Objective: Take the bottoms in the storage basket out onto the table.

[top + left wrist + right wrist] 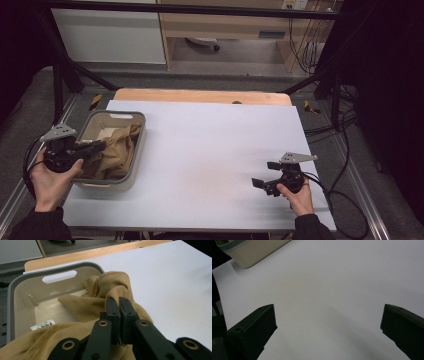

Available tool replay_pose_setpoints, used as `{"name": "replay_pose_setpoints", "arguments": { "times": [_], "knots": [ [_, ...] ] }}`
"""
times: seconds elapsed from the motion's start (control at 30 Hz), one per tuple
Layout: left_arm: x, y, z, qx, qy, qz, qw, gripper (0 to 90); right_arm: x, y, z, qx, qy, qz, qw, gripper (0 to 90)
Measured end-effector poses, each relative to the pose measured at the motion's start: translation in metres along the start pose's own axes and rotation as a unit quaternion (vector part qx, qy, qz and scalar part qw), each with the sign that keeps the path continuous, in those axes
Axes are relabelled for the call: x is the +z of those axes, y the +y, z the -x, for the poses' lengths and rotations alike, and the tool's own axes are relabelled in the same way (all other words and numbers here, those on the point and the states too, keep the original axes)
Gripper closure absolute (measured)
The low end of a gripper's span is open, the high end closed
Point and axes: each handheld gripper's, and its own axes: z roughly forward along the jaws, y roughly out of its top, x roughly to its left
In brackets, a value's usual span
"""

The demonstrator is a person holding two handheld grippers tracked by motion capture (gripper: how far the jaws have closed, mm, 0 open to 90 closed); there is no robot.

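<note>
A grey-rimmed beige basket (115, 114) (50, 268) stands at the table's left. A crumpled tan cloth (117, 150) (82, 307) lies in it and spills over its right rim. My left gripper (100, 145) (119, 301) reaches over the basket from the left, its jaws pressed together with a bunched fold of the cloth at their tips. My right gripper (264, 174) (328, 322) rests low over the white table at the front right, open wide with nothing between its jaws. A corner of the basket (254, 252) lies far ahead of it.
A white sheet (210, 150) covers the table, with a wooden strip (200, 96) along its far edge. A small white label (42, 324) lies on the basket's floor. Black frame posts and cables (345, 150) flank the table.
</note>
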Motion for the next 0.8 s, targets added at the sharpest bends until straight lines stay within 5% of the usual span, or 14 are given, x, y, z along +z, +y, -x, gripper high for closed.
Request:
{"name": "replay_pose_setpoints", "arguments": {
  "times": [0.8],
  "knots": [
    [-0.012,0.012,0.005,0.004,-0.006,0.031,0.9995,86.8,0.000,0.000,0.000,0.001,-0.001,0.000,1.0000,0.6]
  ]
}}
